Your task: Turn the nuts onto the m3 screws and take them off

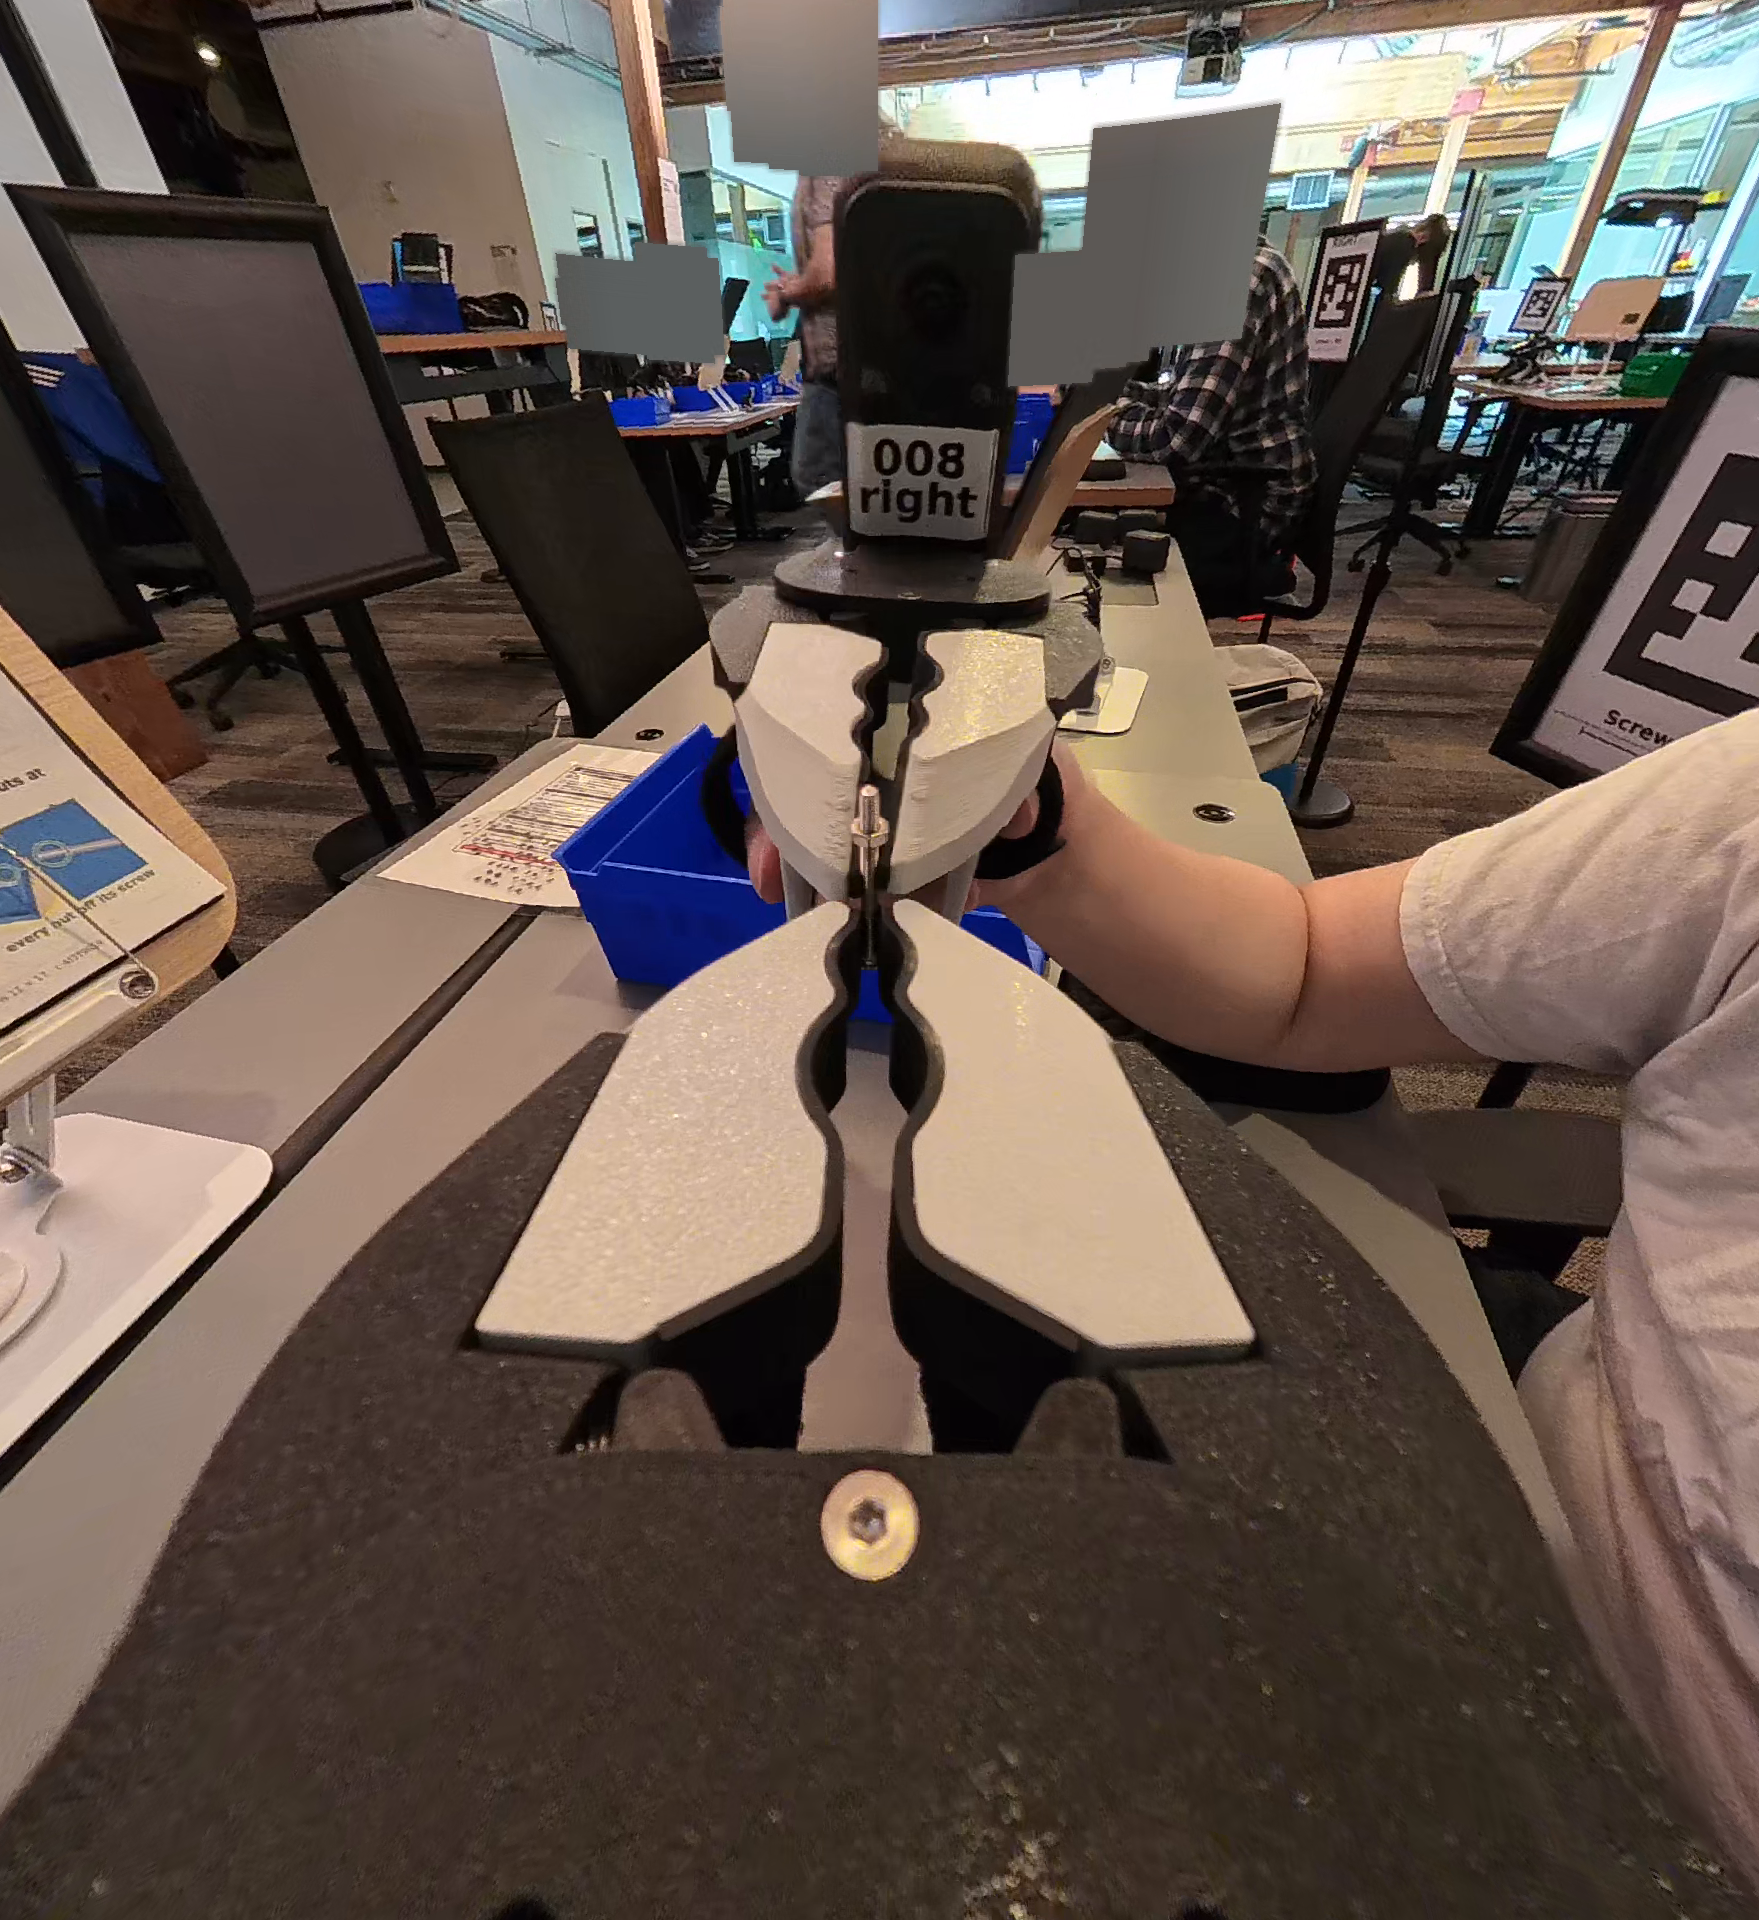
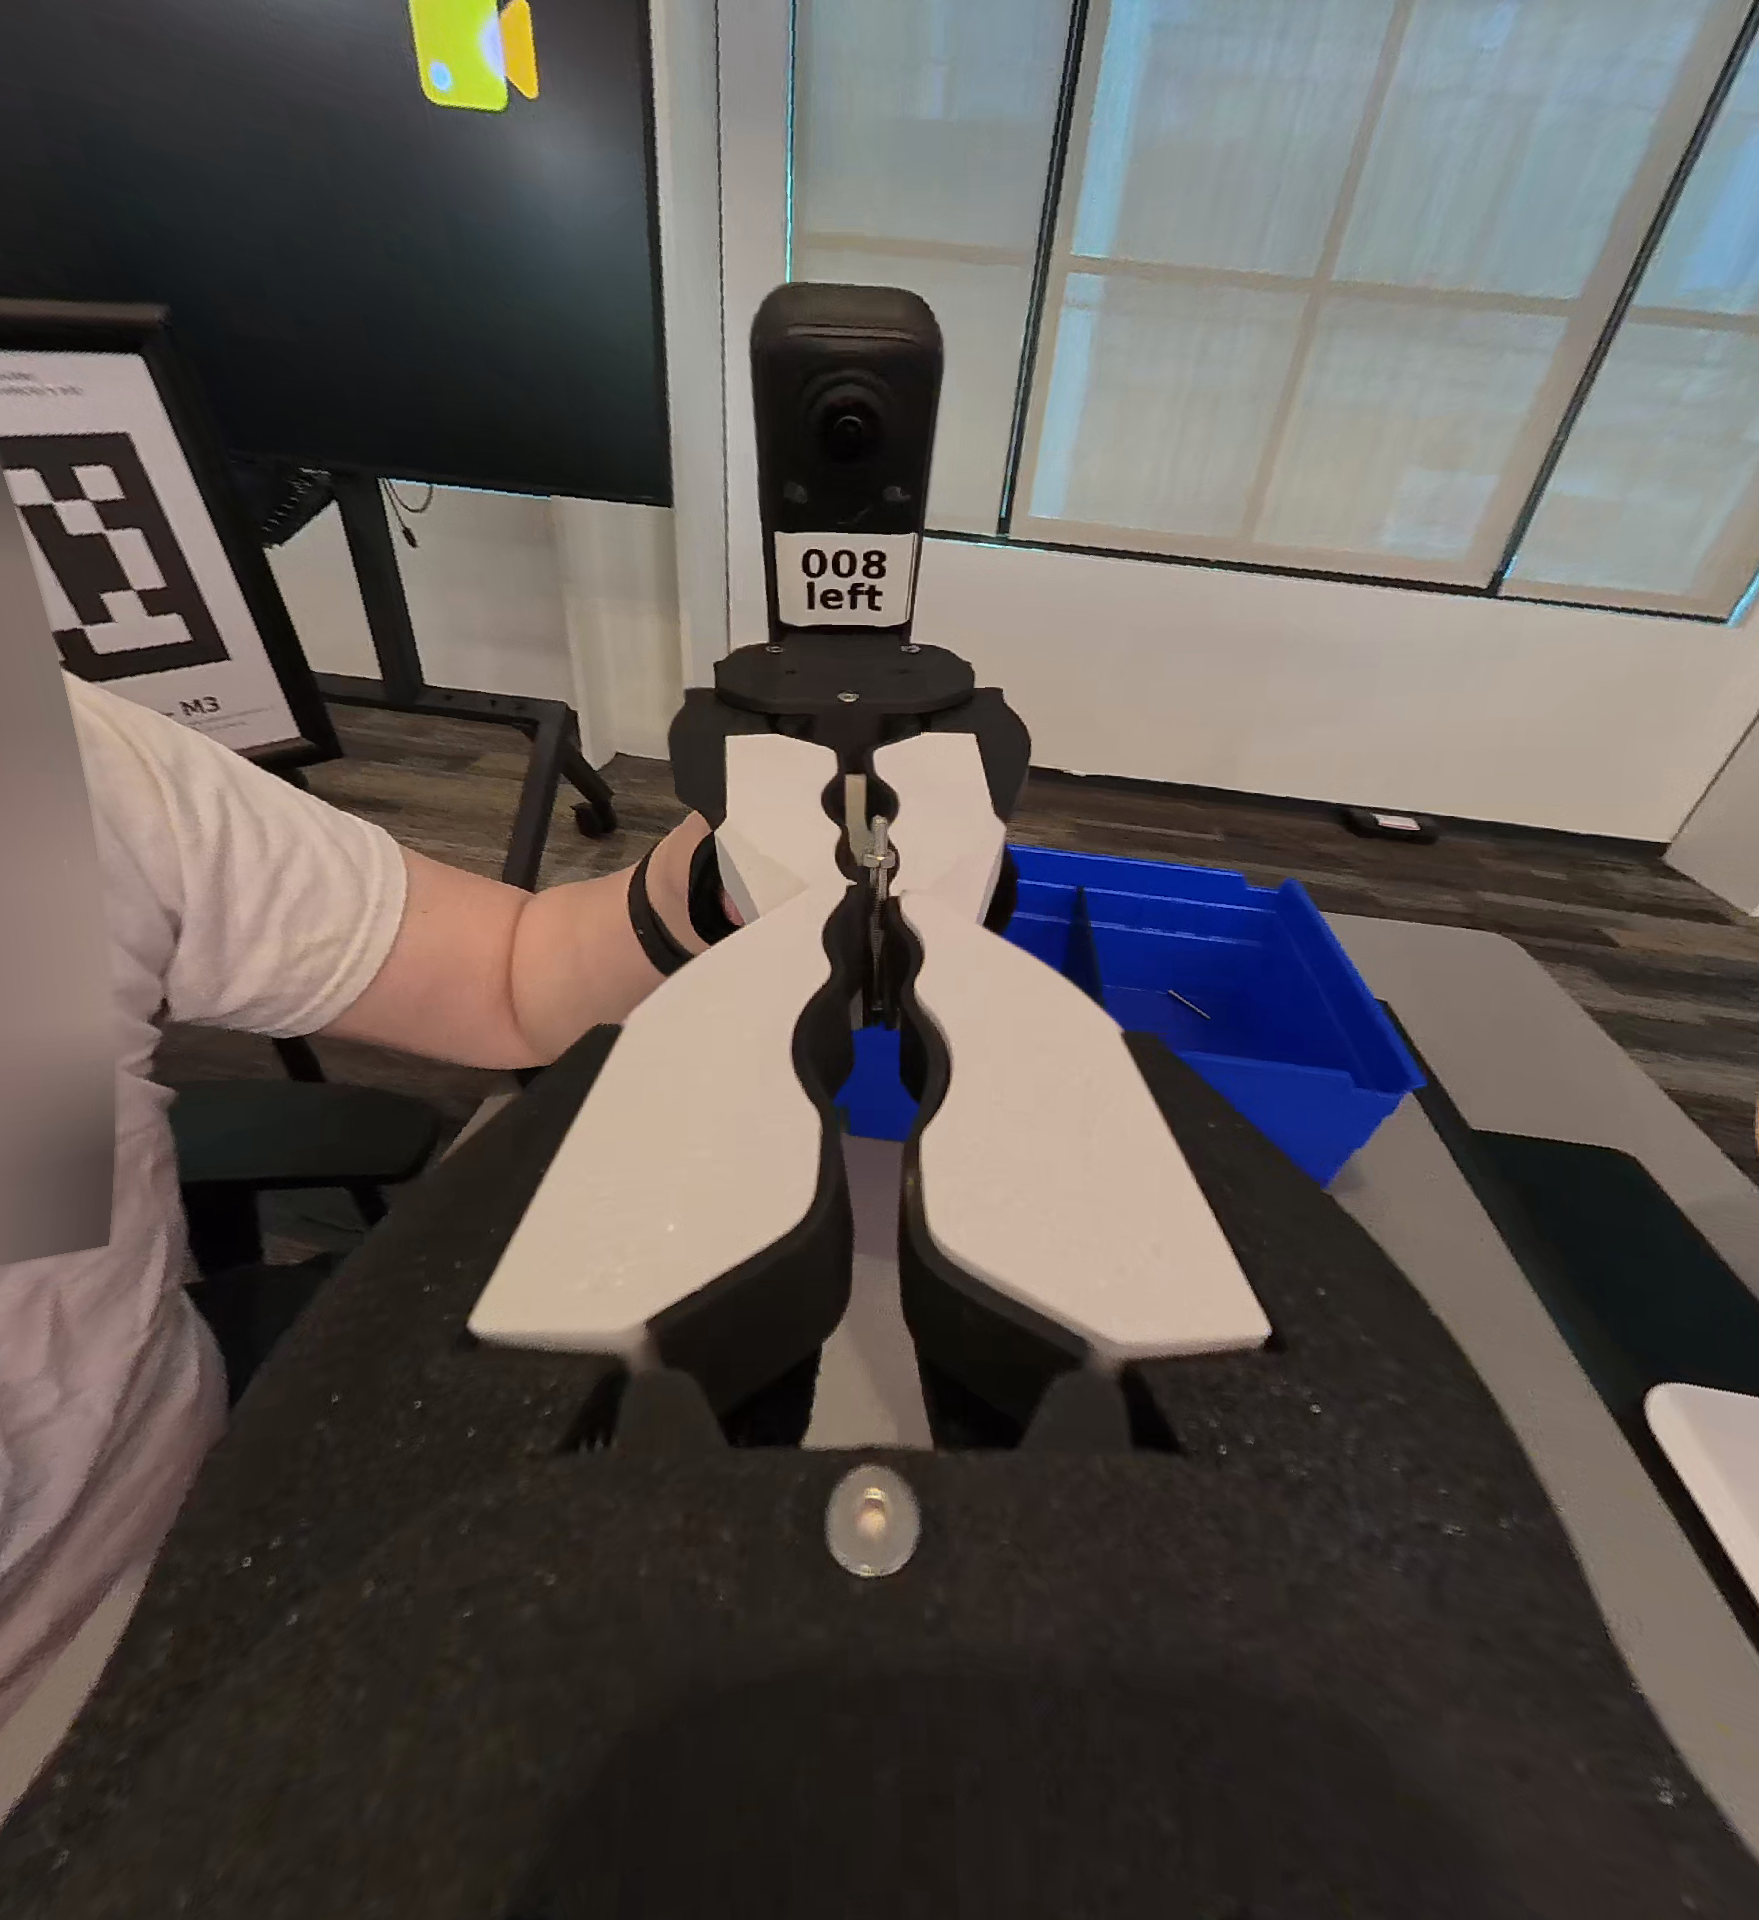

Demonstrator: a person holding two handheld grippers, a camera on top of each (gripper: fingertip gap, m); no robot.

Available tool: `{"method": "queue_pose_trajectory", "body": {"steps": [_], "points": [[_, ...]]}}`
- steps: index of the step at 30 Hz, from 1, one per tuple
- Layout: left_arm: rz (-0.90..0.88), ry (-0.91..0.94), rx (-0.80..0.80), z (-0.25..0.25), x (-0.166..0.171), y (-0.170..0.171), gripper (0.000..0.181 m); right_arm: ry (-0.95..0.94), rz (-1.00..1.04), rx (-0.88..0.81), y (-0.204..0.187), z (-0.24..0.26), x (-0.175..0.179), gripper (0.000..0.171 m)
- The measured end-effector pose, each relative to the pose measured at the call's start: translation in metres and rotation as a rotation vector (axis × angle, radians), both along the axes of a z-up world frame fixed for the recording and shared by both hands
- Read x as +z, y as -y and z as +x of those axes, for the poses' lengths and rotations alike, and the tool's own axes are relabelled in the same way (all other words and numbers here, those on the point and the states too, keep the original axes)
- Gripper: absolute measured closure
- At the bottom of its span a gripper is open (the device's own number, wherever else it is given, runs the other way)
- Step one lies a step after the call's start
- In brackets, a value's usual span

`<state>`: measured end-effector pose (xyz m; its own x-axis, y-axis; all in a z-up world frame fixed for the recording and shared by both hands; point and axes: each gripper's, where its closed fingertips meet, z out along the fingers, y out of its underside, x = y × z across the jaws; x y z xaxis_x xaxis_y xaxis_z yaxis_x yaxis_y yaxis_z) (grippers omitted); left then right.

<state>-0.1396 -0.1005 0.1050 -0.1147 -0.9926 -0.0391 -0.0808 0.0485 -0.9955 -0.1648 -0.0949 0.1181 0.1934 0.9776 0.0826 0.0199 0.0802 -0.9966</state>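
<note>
A thin M3 screw (image 1: 868,883) stands upright between my two grippers, with a small nut (image 1: 867,828) near its top. My left gripper (image 1: 870,920) and my right gripper (image 1: 867,868) meet tip to tip, and both are shut around the screw. In the right wrist view the screw (image 2: 880,935) runs down into the gap of my right gripper (image 2: 877,914). There the nut (image 2: 877,857) sits in front of my left gripper (image 2: 875,883). I cannot tell which gripper pinches the nut itself. Both are held in the air above a blue bin.
The blue divided bin (image 1: 646,883) stands on the grey table (image 1: 335,1039); a loose screw (image 2: 1189,1003) lies inside the bin (image 2: 1218,987). An instruction board on a stand (image 1: 23,883) is at the left. A printed sheet (image 1: 532,821) lies beyond. The person's forearm (image 1: 1218,935) reaches in. The grippers are tip to tip, or close to it.
</note>
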Motion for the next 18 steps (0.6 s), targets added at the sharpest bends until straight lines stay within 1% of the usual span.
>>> {"method": "queue_pose_trajectory", "body": {"steps": [4, 5, 7, 9, 13, 15, 16, 17, 18], "points": [[-0.027, -0.016, -0.008, 0.0, -0.003, -0.001, 0.179, -0.006, -0.037, 0.019, -0.002, 0.001, -0.002, 0.169], [-0.036, -0.016, -0.009, 0.001, -0.003, -0.001, 0.175, -0.013, -0.048, 0.013, -0.004, 0.002, -0.003, 0.169], [-0.055, -0.019, -0.002, 0.001, -0.003, -0.003, 0.161, -0.039, -0.083, -0.001, -0.011, 0.005, -0.002, 0.169], [-0.054, -0.036, 0.015, 0.001, -0.005, -0.006, 0.152, -0.09, -0.15, 0.017, -0.014, 0.014, 0.003, 0.169], [-0.043, -0.043, 0.024, -0.002, -0.004, -0.008, 0.152, -0.163, -0.253, 0.025, -0.019, 0.043, 0.017, 0.169], [-0.038, -0.052, 0.033, -0.003, -0.004, -0.008, 0.153, -0.122, -0.254, -0.033, -0.021, 0.065, 0.02, 0.169], [-0.035, -0.055, 0.035, -0.004, -0.003, -0.008, 0.154, -0.066, -0.255, -0.08, -0.021, 0.079, 0.017, 0.169], [-0.032, -0.056, 0.038, -0.005, -0.002, -0.008, 0.155, 0.019, -0.271, -0.147, -0.023, 0.097, 0.009, 0.168], [-0.028, -0.059, 0.044, -0.006, -0.002, -0.008, 0.156, 0.122, -0.291, -0.269, -0.03, 0.122, -0.005, 0.169]]}}
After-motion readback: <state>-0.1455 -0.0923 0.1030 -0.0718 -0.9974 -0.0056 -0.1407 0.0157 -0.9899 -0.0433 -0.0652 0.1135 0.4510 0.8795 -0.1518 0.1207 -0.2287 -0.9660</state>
